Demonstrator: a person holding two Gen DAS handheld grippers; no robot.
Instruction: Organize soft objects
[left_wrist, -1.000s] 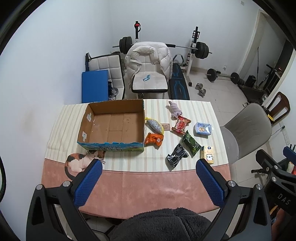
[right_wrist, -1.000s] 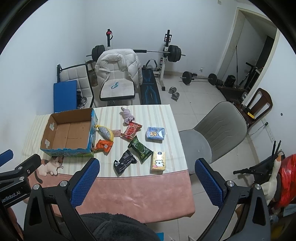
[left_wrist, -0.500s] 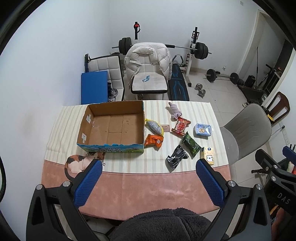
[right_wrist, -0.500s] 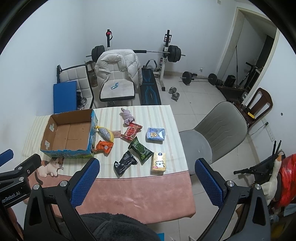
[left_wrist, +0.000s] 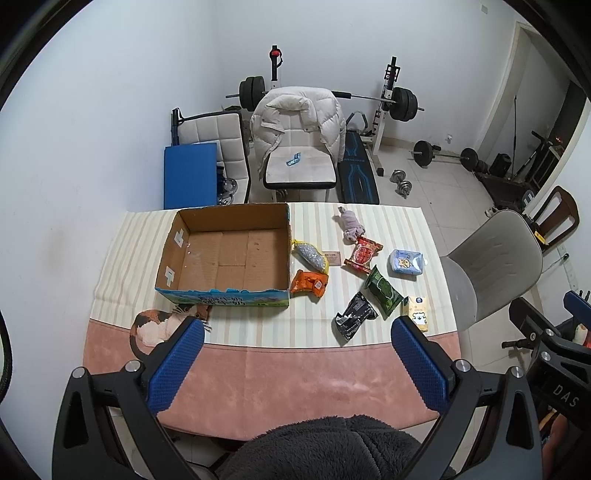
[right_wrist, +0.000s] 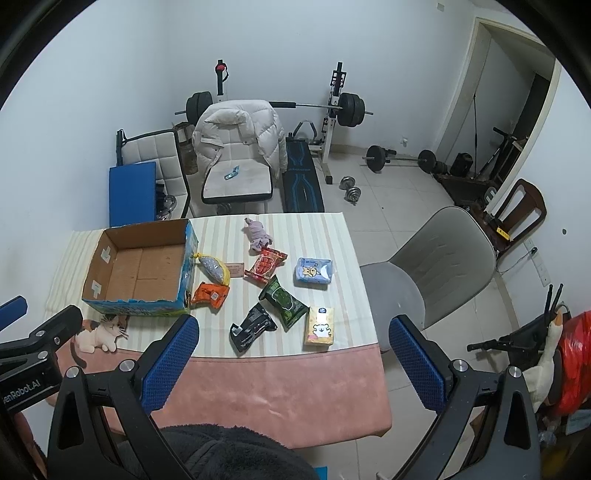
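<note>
almost nothing moved since a second ago: both views sit a hair differently over the table, items all in the same spots. left gripper (left_wrist: 297, 354) and right gripper (right_wrist: 291, 354) hang high above the near pink edge, jaws spread wide, holding nothing.

progress: looks like the very start. cardboard box (left_wrist: 225, 254) at far left is empty. plush cat (right_wrist: 101, 332) lies just near of the box front. purple plush (right_wrist: 258, 236) far centre, orange pack (left_wrist: 309, 284) and mesh pouch (left_wrist: 310, 254) just right of the box wall, black pack (right_wrist: 253, 326), green pack (right_wrist: 284, 297), red pack (right_wrist: 265, 266), blue tissue pack (right_wrist: 314, 271) and yellow tissue pack (right_wrist: 319, 326) spread to the right. all still to go in.

room: near pink strip of table (right_wrist: 258, 391) is bare, good for approach. yellow tissue pack sits near the right edge; grey chair (right_wrist: 436, 266) close beside it
</note>
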